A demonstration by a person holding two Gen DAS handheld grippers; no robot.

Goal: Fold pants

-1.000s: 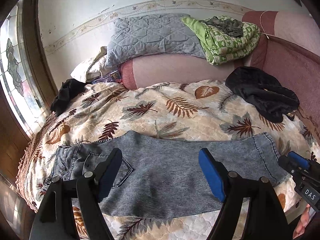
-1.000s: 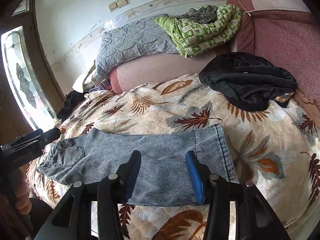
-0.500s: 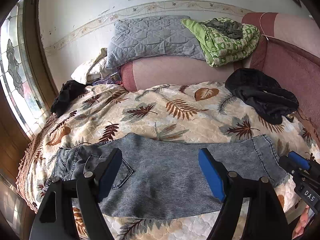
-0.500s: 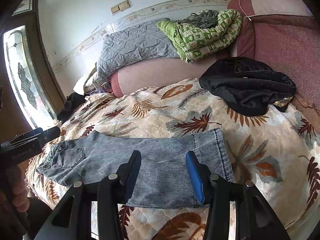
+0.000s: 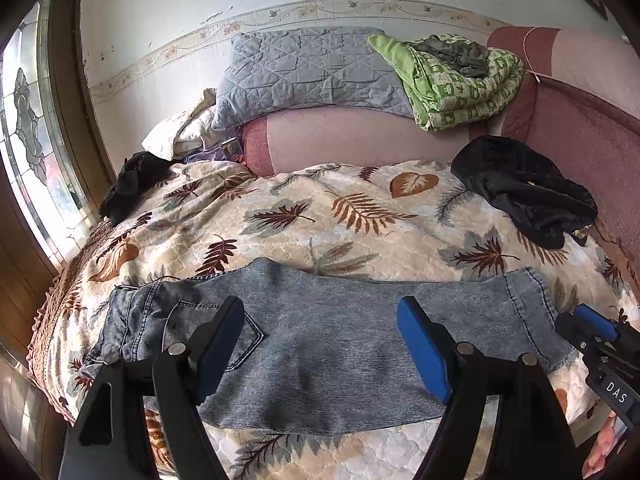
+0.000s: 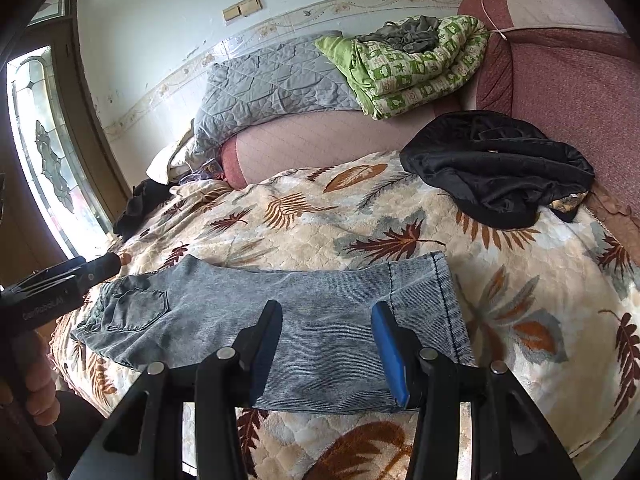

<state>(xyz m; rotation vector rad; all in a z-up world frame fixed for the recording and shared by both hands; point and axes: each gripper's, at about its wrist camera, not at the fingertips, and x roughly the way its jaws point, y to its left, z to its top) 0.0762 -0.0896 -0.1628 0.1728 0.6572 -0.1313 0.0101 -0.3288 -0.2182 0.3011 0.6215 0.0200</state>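
Grey-blue denim pants (image 5: 320, 340) lie flat across the near edge of the bed, folded lengthwise, waist and back pocket at the left, cuffs at the right. They also show in the right wrist view (image 6: 280, 320). My left gripper (image 5: 320, 344) is open and empty, hovering above the pants' middle. My right gripper (image 6: 326, 344) is open and empty, hovering above the leg part near the cuffs (image 6: 432, 300). The right gripper also shows at the right edge of the left wrist view (image 5: 600, 344). The left gripper shows at the left edge of the right wrist view (image 6: 60, 284).
The bed has a leaf-patterned quilt (image 5: 340, 216). A black garment (image 5: 524, 196) lies at the far right, another black garment (image 5: 132, 180) at the far left. A grey quilted pillow (image 5: 304, 76) and green blanket (image 5: 460, 80) rest on a pink bolster. A window (image 5: 28, 152) is at left.
Both grippers have drawn back and up slightly from the pants, which look a little farther away. Both jaws stay open; the pants have not moved.
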